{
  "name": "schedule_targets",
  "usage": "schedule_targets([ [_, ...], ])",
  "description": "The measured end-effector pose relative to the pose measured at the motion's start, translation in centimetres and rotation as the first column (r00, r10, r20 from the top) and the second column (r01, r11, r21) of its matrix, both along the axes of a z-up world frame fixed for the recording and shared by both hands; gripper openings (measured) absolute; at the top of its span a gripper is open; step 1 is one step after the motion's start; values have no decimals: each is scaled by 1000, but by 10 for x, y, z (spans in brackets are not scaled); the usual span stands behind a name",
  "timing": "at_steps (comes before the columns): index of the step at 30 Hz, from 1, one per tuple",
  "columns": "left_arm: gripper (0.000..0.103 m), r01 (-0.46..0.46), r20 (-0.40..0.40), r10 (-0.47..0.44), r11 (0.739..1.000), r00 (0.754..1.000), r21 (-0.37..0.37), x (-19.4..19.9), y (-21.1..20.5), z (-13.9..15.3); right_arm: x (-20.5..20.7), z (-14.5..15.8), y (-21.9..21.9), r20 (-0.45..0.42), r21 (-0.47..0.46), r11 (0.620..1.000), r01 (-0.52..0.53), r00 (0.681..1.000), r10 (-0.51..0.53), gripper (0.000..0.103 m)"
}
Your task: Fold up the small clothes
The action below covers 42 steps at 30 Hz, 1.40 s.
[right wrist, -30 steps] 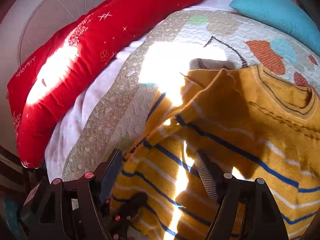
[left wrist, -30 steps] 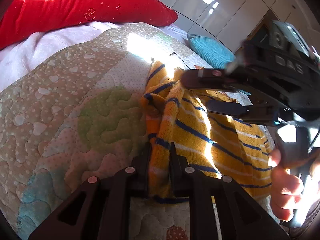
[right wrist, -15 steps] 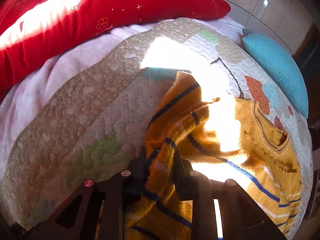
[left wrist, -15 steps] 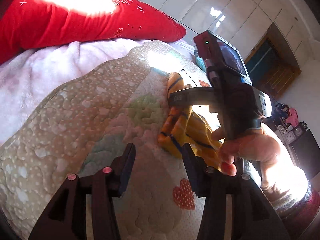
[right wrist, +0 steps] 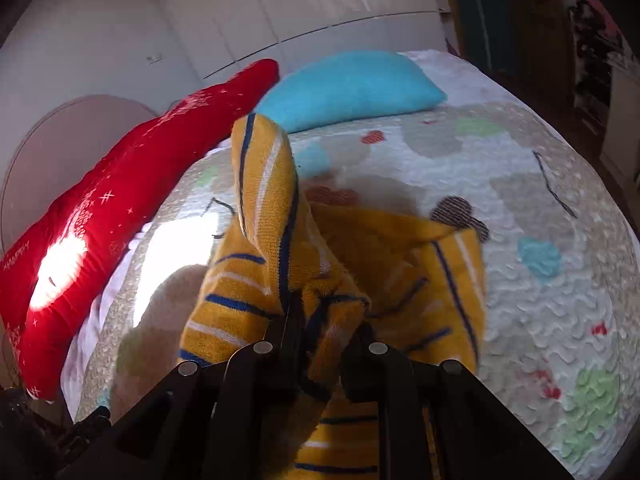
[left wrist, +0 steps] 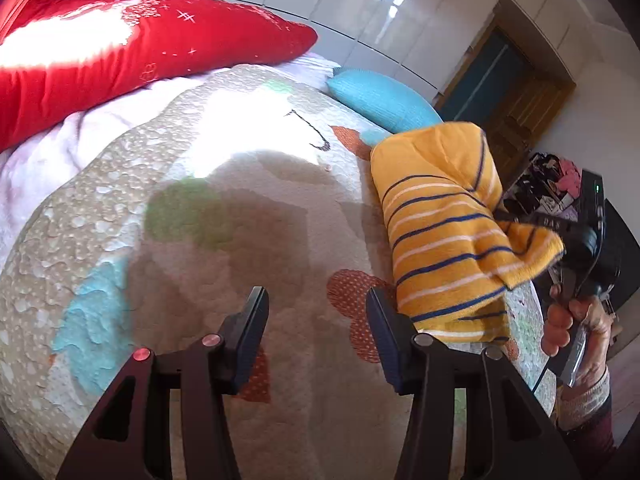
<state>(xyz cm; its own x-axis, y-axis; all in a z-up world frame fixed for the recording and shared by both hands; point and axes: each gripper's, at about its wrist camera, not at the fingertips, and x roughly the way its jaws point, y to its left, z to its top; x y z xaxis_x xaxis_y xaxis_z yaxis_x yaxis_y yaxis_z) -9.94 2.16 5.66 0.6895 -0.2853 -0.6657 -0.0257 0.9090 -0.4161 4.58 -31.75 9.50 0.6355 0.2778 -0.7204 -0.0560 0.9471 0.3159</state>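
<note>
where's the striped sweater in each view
Left wrist: sweater at right, folded over, beside the teal pillow.
Right wrist: sweater at centre bottom, bunched in the right hand-held gripper.
Shared landmark: the teal pillow, behind the sweater in both.

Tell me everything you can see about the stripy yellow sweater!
The sweater looks like soft mustard-yellow knit with thin dark blue and white stripes. It is bunched and partly folded over itself, lying near the quilt edge by the blue pillow. The right gripper pinches a gathered bit of it, jaws closing, lifting one striped part up. The left gripper is opening with nothing between its jaws and does not touch it.
</note>
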Motion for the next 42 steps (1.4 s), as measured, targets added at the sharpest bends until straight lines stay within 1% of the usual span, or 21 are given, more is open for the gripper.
schedule_targets([
  [3,49,46,-34,-46,999,998,-1,11,-26,-5,-17,-40,-54,-86,53,994,93,992,-88,16],
  [5,49,76,-51,-75,997,996,3,11,-44,-6,-25,-58,-77,-111,142,983,120,988,-104,16],
  [7,49,101,-60,-99,995,993,21,13,-58,-5,-31,-59,-85,-92,210,972,100,992,-82,16],
  [10,49,126,-59,-122,989,991,72,13,-74,0,-35,-50,-90,-62,250,965,79,996,-65,22],
  [12,53,132,-55,-127,986,990,98,14,-77,2,-41,-43,-95,-49,249,964,90,996,-80,31],
  [14,59,131,-54,-126,985,991,111,17,-80,2,-50,-31,-98,-5,204,973,113,993,-114,41],
  [16,59,137,-59,-131,984,990,117,16,-82,2,-54,-20,-99,35,186,977,108,993,-116,52],
  [17,59,140,-61,-133,983,989,118,19,-83,2,-51,-17,-98,43,188,977,99,993,-109,62],
  [18,59,144,-64,-137,982,989,119,19,-85,1,-45,-14,-97,41,184,978,96,994,-106,65],
  [22,59,169,-73,-161,978,984,122,21,-98,-2,2,-17,-81,0,106,993,59,998,-59,62],
  [23,59,176,-71,-168,976,983,126,20,-101,-1,19,-22,-74,-39,85,996,39,999,-36,29],
  [24,59,182,-67,-174,974,982,132,19,-104,0,36,-30,-70,-84,72,997,12,996,-6,12],
  [26,59,186,-53,-180,971,982,148,15,-108,3,57,-33,-62,-92,19,1000,-12,996,14,12],
  [29,61,181,-42,-176,970,983,165,17,-108,6,80,-46,-54,-116,-162,987,13,993,-32,12],
  [31,61,175,-46,-170,971,984,163,20,-106,6,85,-59,-51,-143,-217,976,-1,989,-31,12],
  [32,61,173,-49,-167,971,985,163,21,-106,6,83,-57,-50,-120,-255,967,2,992,-34,16],
  [33,61,174,-51,-168,971,985,162,21,-104,5,79,-53,-48,-97,-305,952,12,994,-43,27],
  [35,62,175,-53,-168,971,984,165,22,-102,3,64,-35,-49,-30,-369,928,51,997,-67,28],
  [37,63,172,-58,-165,970,985,169,23,-101,0,45,-13,-55,24,-299,953,54,999,-49,28],
  [39,63,168,-69,-159,973,985,160,25,-99,-5,22,8,-60,63,-169,985,26,998,-16,31],
  [42,63,161,-85,-151,977,985,138,26,-99,-9,-6,18,-53,95,-28,997,-67,993,70,31],
])
